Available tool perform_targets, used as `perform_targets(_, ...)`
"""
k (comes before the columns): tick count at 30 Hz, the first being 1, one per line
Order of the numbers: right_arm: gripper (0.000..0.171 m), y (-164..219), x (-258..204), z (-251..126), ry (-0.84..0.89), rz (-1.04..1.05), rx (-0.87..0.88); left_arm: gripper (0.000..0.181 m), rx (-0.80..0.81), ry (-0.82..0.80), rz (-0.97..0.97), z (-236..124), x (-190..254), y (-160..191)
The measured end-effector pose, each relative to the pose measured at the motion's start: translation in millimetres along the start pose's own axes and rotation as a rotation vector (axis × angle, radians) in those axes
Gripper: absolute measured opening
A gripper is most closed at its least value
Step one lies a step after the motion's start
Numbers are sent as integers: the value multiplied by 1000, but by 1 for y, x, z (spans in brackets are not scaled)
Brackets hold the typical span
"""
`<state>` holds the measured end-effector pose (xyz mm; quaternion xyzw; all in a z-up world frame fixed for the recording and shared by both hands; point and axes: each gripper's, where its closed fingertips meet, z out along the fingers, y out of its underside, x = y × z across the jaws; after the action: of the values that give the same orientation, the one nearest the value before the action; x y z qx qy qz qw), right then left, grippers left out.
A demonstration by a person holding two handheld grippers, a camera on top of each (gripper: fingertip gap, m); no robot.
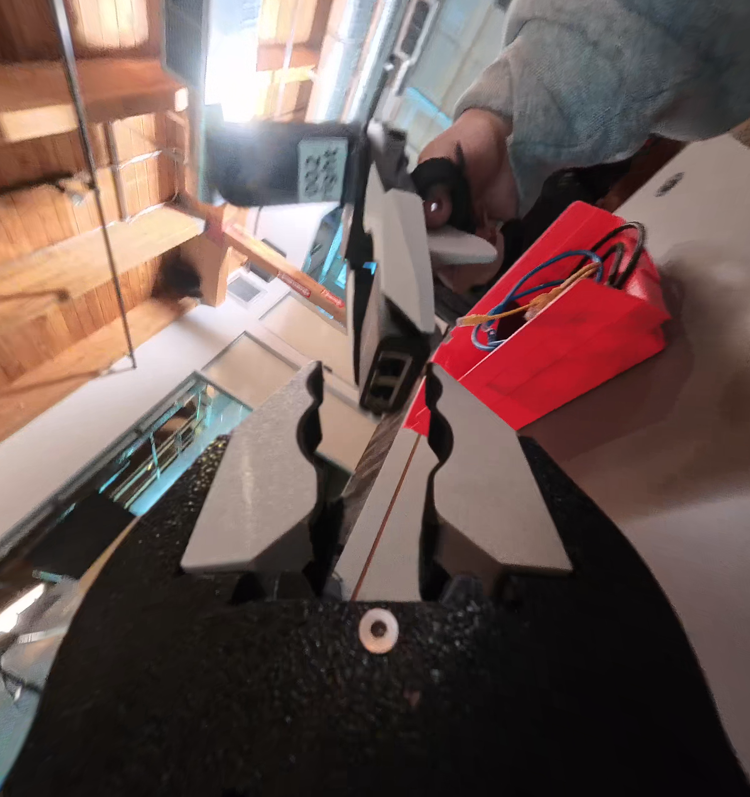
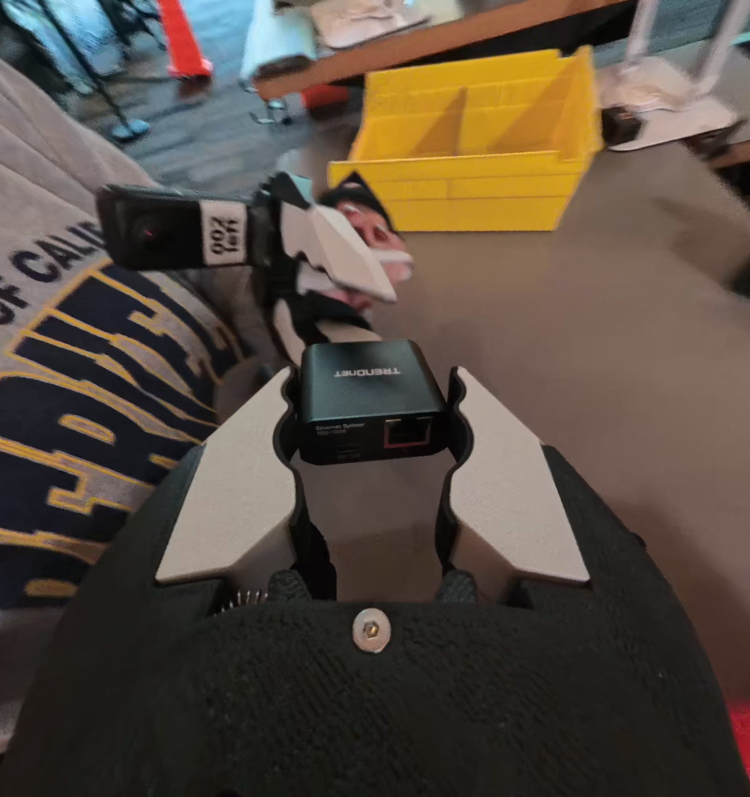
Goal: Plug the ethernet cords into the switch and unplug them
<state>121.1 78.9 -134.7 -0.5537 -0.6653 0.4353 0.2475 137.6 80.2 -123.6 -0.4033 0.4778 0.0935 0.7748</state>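
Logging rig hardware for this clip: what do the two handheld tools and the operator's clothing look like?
Both tools match: the left tool and right tool each have a rough black textured body, a silver centre screw, and two pale grey angular fingers with scalloped black inner edges. A black camera block with a white sticker sits on the left one. The operator wears a grey sweatshirt with navy-and-gold lettering.

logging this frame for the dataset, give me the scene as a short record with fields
switch: small black box, held between the right gripper's fingers, one port facing the camera, nothing plugged into that port
right gripper: shut on the switch
left gripper: open, nothing between its fingers
cords: blue, orange and black cords lying loose in the red bin, unplugged
other bin: yellow bin with dividers, beyond the switch
surface: grey table
person: sleeve and hand on the right gripper's handle
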Motion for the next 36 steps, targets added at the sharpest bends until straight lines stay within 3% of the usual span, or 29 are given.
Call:
perform_targets(4, 68, 20, 113, -84, 380, 17, -181, 53, -81, -153, -101, -17, -23, 43)
perform_targets(7, 69, 81, 193, -140, 602, 52, -527, 52, -170, -188, -158, -24, -21, 83)
perform_targets(11, 70, 163, 229, -156, 536, -33, -966, 50, -239, -174, -225, -25, -16, 112)
perform_targets(14, 70, 201, 235, -146, 426, -78, -1118, 49, -251, -174, -307, -28, -16, 123)
perform_targets(23, 70, 227, 237, -117, 279, -137, -1193, 48, -261, -146, -365, -27, -13, 128)
perform_targets(31, 72, 217, 234, -117, 284, -103, -1190, 46, -273, -118, -360, -26, -6, 129)
perform_targets(33, 58, 207, 233, -128, 310, -103, -1199, 43, -275, -121, -360, -27, -7, 130)
perform_targets(35, 19, 186, 232, -136, 371, -105, -1134, 40, -278, -126, -364, -29, -8, 131)
perform_targets(36, 11, 174, 232, -142, 418, -106, -1091, 39, -278, -127, -369, -29, -9, 131)
